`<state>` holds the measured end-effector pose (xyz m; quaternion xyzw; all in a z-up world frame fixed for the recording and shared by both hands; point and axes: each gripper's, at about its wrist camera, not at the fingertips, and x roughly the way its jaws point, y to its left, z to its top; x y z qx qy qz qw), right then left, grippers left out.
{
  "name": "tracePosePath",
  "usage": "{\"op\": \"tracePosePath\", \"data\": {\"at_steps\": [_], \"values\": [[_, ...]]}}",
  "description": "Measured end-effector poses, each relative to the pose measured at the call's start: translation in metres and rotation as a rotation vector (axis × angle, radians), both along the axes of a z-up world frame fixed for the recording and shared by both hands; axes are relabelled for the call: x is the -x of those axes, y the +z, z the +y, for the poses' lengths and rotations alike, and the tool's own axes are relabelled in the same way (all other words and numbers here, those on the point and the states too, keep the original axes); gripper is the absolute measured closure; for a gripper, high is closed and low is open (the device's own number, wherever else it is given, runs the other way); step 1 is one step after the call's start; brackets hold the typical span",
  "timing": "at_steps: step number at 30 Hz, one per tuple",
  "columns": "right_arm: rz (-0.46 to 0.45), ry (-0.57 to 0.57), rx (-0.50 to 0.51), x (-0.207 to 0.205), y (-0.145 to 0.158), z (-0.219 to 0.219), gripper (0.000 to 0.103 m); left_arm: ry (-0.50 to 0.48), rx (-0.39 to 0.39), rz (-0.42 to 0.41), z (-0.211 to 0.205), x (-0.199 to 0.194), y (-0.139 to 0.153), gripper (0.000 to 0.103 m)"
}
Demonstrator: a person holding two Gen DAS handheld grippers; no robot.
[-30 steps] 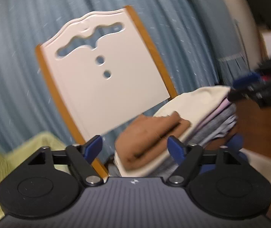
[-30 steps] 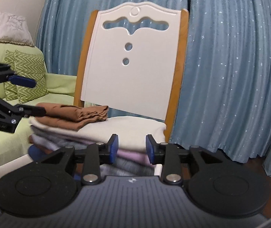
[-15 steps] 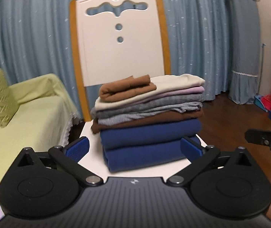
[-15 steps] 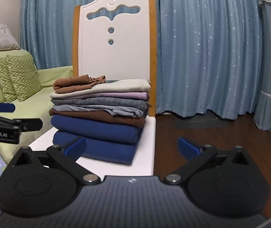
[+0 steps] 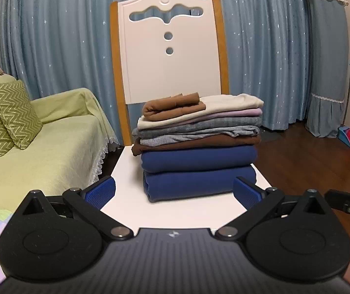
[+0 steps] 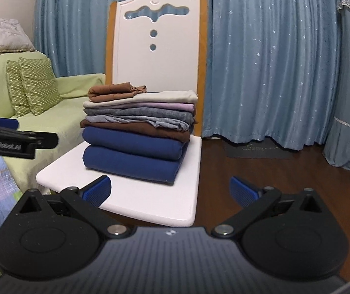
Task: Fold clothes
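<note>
A stack of folded clothes [image 5: 197, 142] sits on the white seat of a chair [image 5: 175, 210]; it also shows in the right wrist view [image 6: 138, 132]. A small folded light-brown garment [image 5: 172, 106] lies on top at the left, over cream, lilac, grey, brown and navy pieces. My left gripper [image 5: 173, 192] is open and empty, in front of the stack and apart from it. My right gripper [image 6: 171, 192] is open and empty, in front of the chair's right front corner [image 6: 189, 220].
A green sofa [image 5: 40, 152] with zigzag cushions [image 5: 15, 115] stands to the left of the chair. Blue curtains [image 6: 273, 61] hang behind. Dark wood floor [image 6: 260, 171] lies to the right, with a mat [image 6: 258, 150] near the curtains.
Both grippers have pulled back from the stack and opened wide. The brown garment stays on top of the stack.
</note>
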<state>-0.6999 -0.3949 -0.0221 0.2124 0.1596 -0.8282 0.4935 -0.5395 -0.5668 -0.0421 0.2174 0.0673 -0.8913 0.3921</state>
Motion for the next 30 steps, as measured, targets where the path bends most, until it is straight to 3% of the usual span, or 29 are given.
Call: {"op": "tracePosePath", "data": {"at_steps": [6, 30], "values": [[-0.003, 0.006, -0.006, -0.006, -0.001, -0.003, 0.001, 0.002, -0.035, 0.031, 0.001, -0.003, 0.004, 0.000], [-0.020, -0.003, -0.025, 0.001, -0.008, -0.001, 0.001, 0.008, -0.062, -0.006, -0.004, 0.011, -0.013, 0.000]]}}
